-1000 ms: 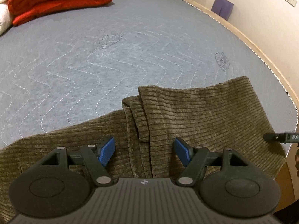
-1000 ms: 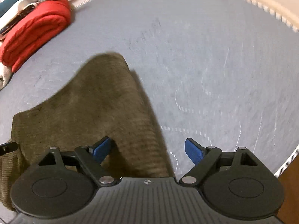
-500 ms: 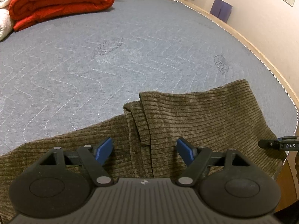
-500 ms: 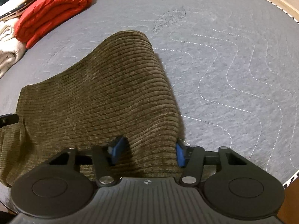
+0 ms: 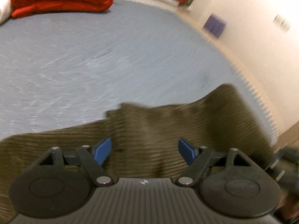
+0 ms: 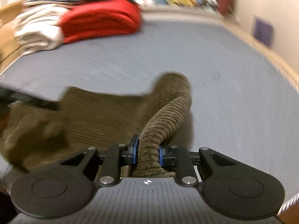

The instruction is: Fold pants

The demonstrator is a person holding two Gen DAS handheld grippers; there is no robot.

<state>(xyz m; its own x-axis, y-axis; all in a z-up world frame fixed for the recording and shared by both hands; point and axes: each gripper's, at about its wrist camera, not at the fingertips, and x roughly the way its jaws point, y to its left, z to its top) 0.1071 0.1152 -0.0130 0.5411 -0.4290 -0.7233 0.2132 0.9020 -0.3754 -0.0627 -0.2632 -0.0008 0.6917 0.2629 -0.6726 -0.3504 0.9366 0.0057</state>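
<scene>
Right hand-held gripper (image 6: 147, 155) just closed, pinching bunched olive pants (image 6: 104, 110) on grey bed (image 6: 233, 93). Left hand-held gripper (image 5: 144, 152) spread, just widened, above pants. Red quilt (image 6: 101, 22) well beyond.

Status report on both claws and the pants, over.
Right claw just closed, clamped on bunched pants. Left claw open over pants, gripping nothing. Nothing in the way.

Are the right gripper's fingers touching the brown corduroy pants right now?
Touching. In the right wrist view, both blue fingers of the right gripper squeeze a bunched fold of the corduroy pants.
</scene>
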